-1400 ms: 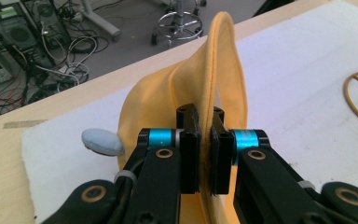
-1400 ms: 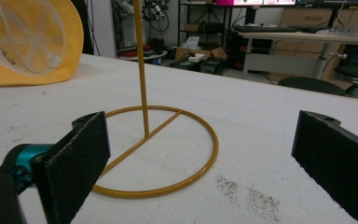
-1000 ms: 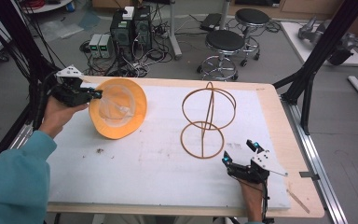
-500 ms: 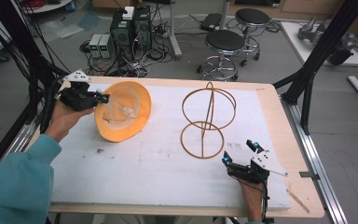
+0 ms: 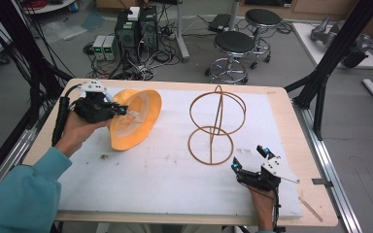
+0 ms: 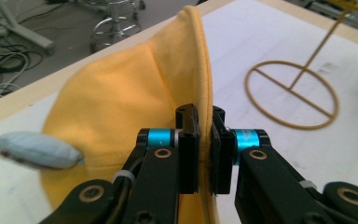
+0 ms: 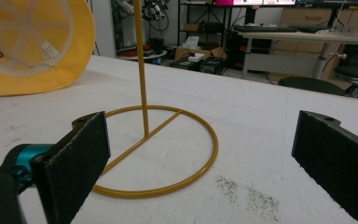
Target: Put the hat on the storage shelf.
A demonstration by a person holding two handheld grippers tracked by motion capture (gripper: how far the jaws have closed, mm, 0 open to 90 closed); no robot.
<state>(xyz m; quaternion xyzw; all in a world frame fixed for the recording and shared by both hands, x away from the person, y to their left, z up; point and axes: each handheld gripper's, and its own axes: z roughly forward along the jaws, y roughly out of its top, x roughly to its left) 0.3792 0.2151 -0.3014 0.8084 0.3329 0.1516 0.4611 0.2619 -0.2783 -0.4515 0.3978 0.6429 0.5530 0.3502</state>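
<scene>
A yellow bucket hat [image 5: 137, 118] stands tilted on its edge at the left of the white mat, its open side facing right. My left gripper [image 5: 120, 110] is shut on the brim; in the left gripper view the black pads [image 6: 189, 140] pinch the yellow brim [image 6: 204, 93] between them. A gold wire hat stand [image 5: 217, 127], with a round base ring and a loop on top, stands upright at mid-table. My right gripper [image 5: 249, 158] rests near the front right edge, open and holding nothing. In the right gripper view its jaws [image 7: 200, 163] frame the stand's base ring [image 7: 168, 189], with the hat [image 7: 37, 42] at far left.
The white mat [image 5: 165, 174] covers most of the wooden table [image 5: 298, 145]. Black frame posts [image 5: 328, 68] rise at both back corners. Stools [image 5: 234, 46] and computer boxes [image 5: 136, 26] with cables stand on the floor behind.
My left hand has carried the hat to the right, toward the stand, and the hat has turned more upright. The right gripper has stayed where it was.
</scene>
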